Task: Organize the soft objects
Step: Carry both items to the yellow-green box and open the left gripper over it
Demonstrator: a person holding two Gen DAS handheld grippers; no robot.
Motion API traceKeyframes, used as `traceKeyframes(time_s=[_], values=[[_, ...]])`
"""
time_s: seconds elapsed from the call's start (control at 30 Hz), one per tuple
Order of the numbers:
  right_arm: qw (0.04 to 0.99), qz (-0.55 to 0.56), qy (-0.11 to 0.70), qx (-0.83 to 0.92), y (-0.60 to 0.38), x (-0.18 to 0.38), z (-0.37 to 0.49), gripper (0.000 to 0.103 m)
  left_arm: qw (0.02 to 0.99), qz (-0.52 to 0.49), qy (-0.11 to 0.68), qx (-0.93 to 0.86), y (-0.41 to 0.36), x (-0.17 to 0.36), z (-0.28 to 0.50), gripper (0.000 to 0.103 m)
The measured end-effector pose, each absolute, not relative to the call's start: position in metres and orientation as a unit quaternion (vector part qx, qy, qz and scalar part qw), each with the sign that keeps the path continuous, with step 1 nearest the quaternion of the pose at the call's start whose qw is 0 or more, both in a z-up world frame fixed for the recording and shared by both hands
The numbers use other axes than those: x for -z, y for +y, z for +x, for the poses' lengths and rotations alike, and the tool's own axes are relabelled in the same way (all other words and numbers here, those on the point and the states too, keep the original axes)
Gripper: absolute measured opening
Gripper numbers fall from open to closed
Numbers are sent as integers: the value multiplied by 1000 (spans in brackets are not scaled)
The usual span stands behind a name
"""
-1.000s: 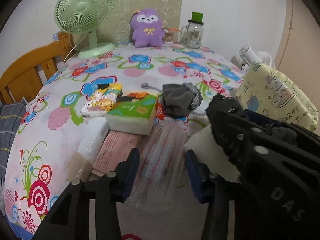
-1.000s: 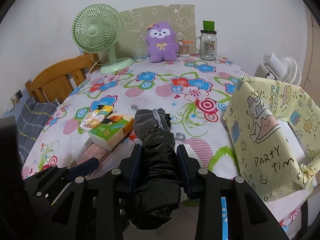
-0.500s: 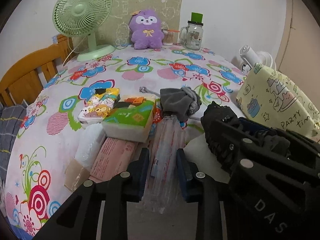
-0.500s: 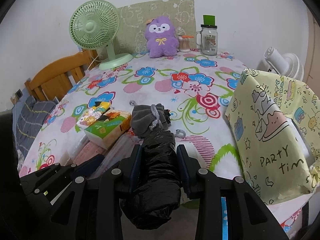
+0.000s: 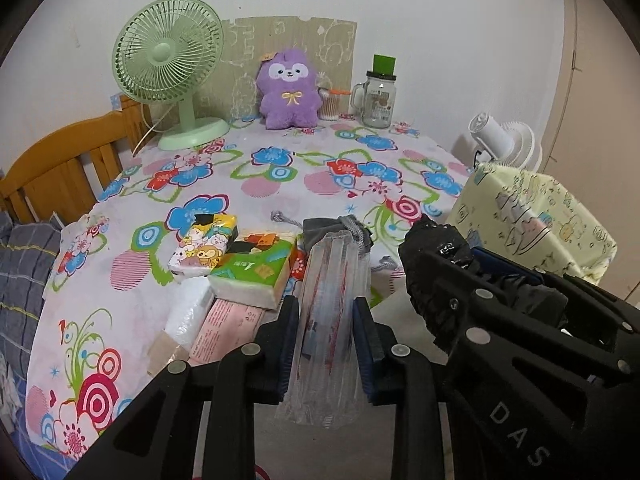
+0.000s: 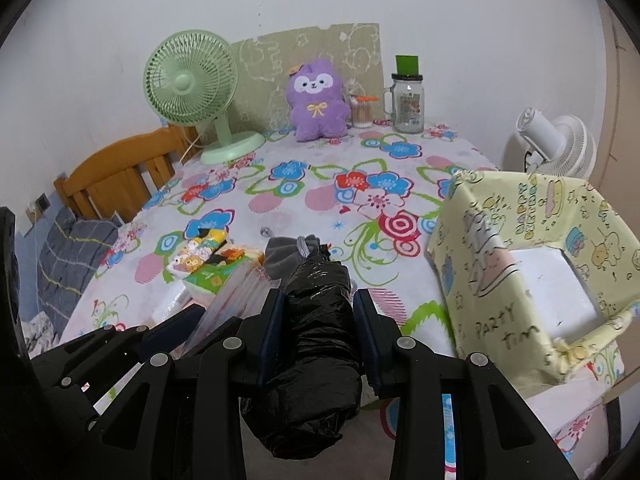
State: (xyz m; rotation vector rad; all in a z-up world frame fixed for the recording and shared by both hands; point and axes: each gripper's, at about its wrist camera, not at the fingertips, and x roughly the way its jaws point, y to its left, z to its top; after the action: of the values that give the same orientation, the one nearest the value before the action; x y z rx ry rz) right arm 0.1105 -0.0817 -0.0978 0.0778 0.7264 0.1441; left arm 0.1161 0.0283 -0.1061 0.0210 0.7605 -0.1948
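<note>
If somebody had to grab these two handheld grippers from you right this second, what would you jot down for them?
Left gripper: shut on the clear plastic packet.
Right gripper: shut on the black plastic bag roll.
On the table: green tissue pack, cartoon tissue pack, pink packet, grey drawstring pouch.
Yellow box at the right: open, nothing visible inside.
Done: both items gripped.
Left: likely drop them in the box, then collect the rest.

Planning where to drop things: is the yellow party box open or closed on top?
Open. The right wrist view shows the yellow box with no lid, its white inside bare.
</note>
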Motion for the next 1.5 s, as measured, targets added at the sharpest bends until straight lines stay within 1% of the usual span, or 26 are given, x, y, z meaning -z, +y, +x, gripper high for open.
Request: traceKeyframes(time_s=[0.83, 1.1, 1.5], values=[[949, 21, 310, -48, -108, 24, 96, 39, 939, 28, 328, 99, -5, 36, 101, 28], [951, 25, 302, -53, -125, 11, 102, 39, 946, 39, 309, 91, -24, 22, 103, 30], [952, 19, 300, -56, -165, 8, 113, 39, 945, 38, 313, 88, -64, 20, 114, 31]])
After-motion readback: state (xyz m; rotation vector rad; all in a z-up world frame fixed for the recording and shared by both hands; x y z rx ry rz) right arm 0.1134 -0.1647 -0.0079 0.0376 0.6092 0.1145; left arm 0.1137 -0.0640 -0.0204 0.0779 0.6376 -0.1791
